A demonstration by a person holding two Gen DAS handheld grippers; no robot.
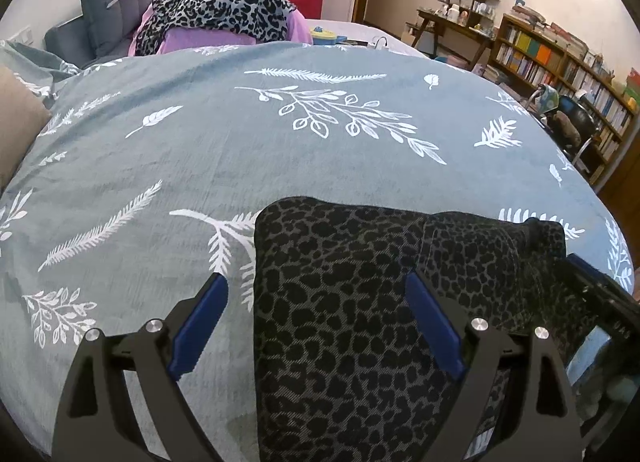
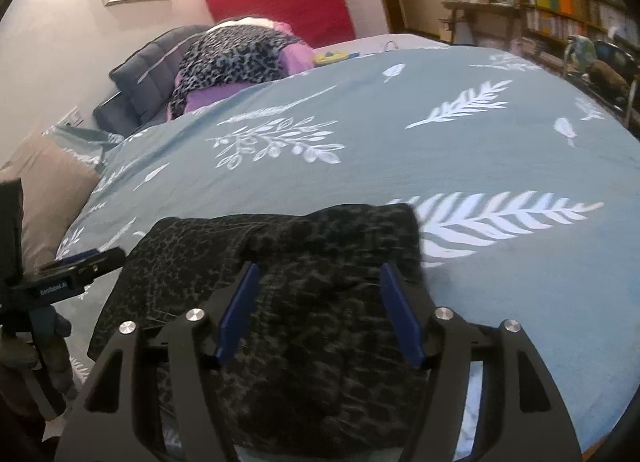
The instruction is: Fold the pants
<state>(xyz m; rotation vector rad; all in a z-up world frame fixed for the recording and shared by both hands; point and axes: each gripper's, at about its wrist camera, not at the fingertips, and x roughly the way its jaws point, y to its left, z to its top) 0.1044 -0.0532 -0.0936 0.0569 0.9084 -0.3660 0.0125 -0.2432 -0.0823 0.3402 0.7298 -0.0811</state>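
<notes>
Dark leopard-print pants (image 1: 352, 302) lie folded into a compact stack on the blue-grey leaf-print bedcover (image 1: 240, 150), near its front edge. My left gripper (image 1: 316, 280) hovers over the stack's left edge. Its jaws are open wide, one blue pad over the bedcover and the other over the pants, with nothing gripped. In the right wrist view the same pants (image 2: 192, 246) lie below my right gripper (image 2: 319, 268). It is open, its pads apart above the cloth and not pressing on it. The left gripper's fingers (image 2: 80, 266) show at the left edge.
At the head of the bed sits a pile of leopard and purple clothes (image 1: 216, 10) against a grey padded headboard (image 1: 116, 2). A beige pillow (image 2: 52, 182) lies left. A yellow toy (image 1: 324, 36), a desk, bookshelves (image 1: 560, 62) and a chair (image 1: 572, 126) stand to the right.
</notes>
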